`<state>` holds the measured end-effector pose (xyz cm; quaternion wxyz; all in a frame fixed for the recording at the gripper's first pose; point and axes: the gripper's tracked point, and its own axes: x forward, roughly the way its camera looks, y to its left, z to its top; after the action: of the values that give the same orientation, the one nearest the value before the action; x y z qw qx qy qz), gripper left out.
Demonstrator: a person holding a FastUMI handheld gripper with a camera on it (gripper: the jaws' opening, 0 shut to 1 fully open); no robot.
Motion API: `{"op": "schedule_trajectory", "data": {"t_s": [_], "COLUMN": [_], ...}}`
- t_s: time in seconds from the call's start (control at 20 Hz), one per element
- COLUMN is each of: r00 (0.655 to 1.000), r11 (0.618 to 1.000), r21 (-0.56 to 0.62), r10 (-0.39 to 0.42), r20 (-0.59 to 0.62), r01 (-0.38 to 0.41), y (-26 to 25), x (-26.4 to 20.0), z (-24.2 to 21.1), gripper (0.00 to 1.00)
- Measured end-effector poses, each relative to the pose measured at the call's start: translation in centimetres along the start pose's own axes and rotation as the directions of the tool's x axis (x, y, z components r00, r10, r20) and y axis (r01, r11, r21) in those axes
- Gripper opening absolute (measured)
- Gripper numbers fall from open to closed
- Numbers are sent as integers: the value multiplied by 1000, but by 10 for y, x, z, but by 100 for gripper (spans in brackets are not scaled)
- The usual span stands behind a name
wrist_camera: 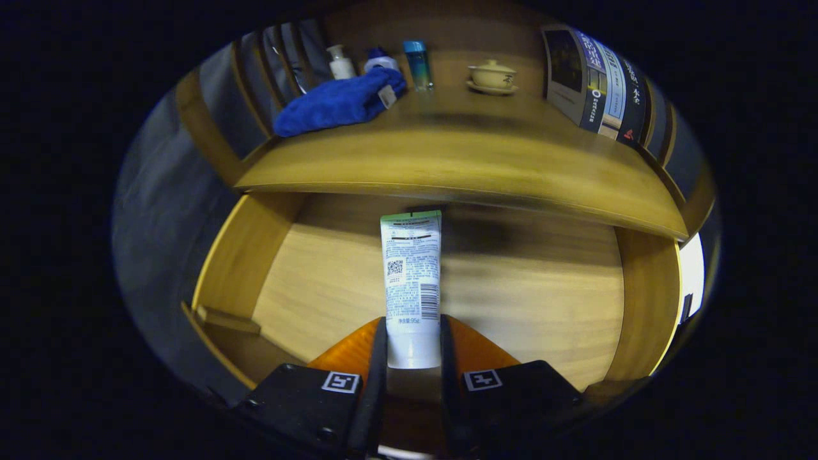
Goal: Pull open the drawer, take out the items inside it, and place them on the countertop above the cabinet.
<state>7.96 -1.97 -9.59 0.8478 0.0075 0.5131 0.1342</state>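
A white tube point(412, 281) with a printed back label and a green far end sticks out straight ahead from between my fingers. My gripper point(413, 348) is shut on the tube's near end, both fingers pressing its sides. Below the tube lies the open wooden drawer point(249, 255), its pale floor bare around the tube. Beyond and above the drawer runs the wooden countertop point(460, 163).
On the countertop lie a folded blue towel point(339, 102), a white pump bottle point(340, 62), a blue-capped bottle point(418, 64) and a lidded cream cup on a saucer point(492, 76). A printed booklet point(594, 80) leans at the right. Slatted rails stand behind the towel.
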Motion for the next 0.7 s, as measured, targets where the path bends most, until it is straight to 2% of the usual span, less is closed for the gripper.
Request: {"op": "schedule_trajectory", "data": {"t_s": [0.05,0.1,0.25,0.4,0.55,0.7], "r00": [1000,999,986,935,888,883], "r11": [1000,999,998,998,997,995], "r21": [-8,-19,-64,-41,-7,51], "r10": [20,29,1,-21,-64,-100], "r20": [19,41,165,355,456,459], "r01": [-20,-28,10,38,76,87], "y": [20,14,14,4,-11,-23], "x": [-4,-13,-53,-71,-61,-30], "z": [-11,-20,13,72,126,163], "gripper": [45,45,45,45,45,45]}}
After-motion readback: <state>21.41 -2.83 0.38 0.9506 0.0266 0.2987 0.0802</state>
